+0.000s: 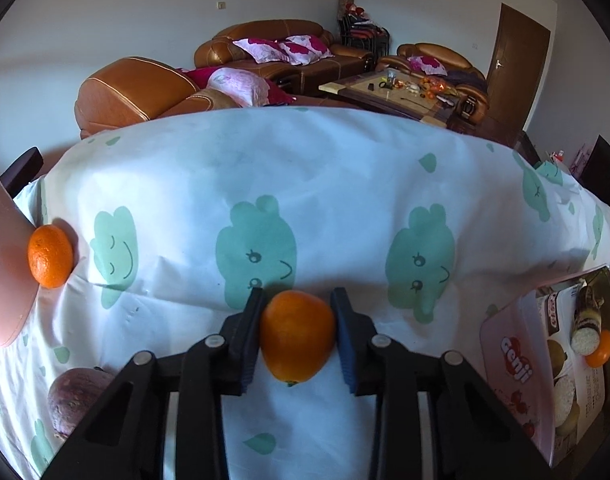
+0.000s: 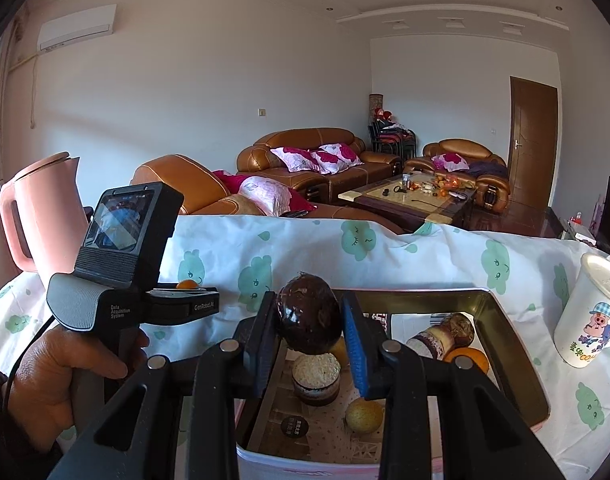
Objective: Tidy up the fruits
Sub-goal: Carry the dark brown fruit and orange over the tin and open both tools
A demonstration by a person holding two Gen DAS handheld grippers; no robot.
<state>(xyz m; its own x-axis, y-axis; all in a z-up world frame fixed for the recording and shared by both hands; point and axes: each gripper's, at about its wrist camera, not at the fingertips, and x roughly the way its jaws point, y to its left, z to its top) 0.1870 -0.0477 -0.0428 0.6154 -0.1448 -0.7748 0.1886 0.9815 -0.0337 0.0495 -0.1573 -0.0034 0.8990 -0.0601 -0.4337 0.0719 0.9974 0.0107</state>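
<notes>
At nine o'clock in your left wrist view, a loose orange (image 1: pixel 50 256) rests against the pink kettle (image 1: pixel 3 272), which the frame edge cuts off. At seven o'clock a purple passion fruit (image 1: pixel 75 398) lies on the desk's cloud-print cloth (image 1: pixel 305 184), half hidden behind your tongs' frame. Your left tongs (image 1: pixel 297 330) are clamped on an orange (image 1: pixel 297 338) just above the cloth, its long axis upright, stem end pointing down. At three to four o'clock the pink tin (image 1: pixel 517 344) is cropped; inside, a further orange (image 1: pixel 600 347) peeks out.

In your right wrist view, your left hand (image 2: pixel 55 376) grips its handle at eight o'clock. Your right tongs (image 2: pixel 309 320) are clamped on a dark passion fruit (image 2: pixel 309 314), long axis upright, held over the tin (image 2: pixel 517 344). It hides part of the tin's printed liner. A white cartoon cup (image 2: pixel 595 312) stands at three o'clock.
</notes>
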